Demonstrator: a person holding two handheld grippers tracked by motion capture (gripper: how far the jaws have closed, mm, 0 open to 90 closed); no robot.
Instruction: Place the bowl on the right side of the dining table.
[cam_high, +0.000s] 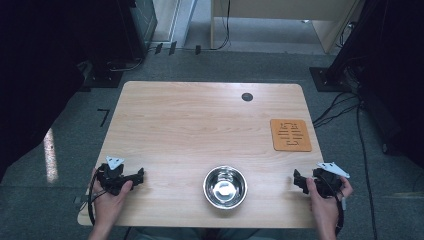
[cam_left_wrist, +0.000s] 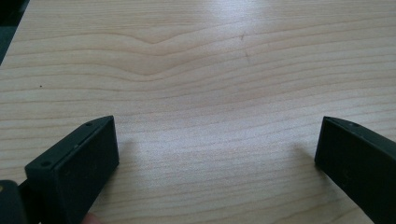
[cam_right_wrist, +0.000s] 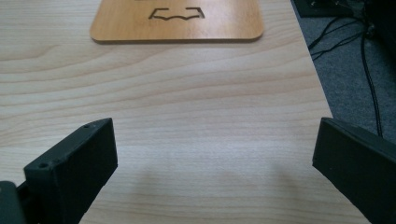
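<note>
A shiny steel bowl (cam_high: 225, 186) sits empty near the front edge of the wooden table (cam_high: 200, 125), between my two hands. My left gripper (cam_high: 140, 175) rests at the front left, open, jaws wide apart over bare wood (cam_left_wrist: 217, 140). At the front right my right gripper (cam_high: 297, 179) is open too, with nothing between its jaws (cam_right_wrist: 215, 154). An orange-brown wooden coaster (cam_high: 290, 134) with cut-out slots lies at the right, and its near edge (cam_right_wrist: 177, 23) shows beyond the right gripper.
A small dark round grommet (cam_high: 247, 97) sits near the table's far edge. The table's right edge (cam_right_wrist: 322, 93) runs close beside the right gripper, with grey floor and cables (cam_right_wrist: 369, 56) beyond. Dark equipment stands on both sides of the table.
</note>
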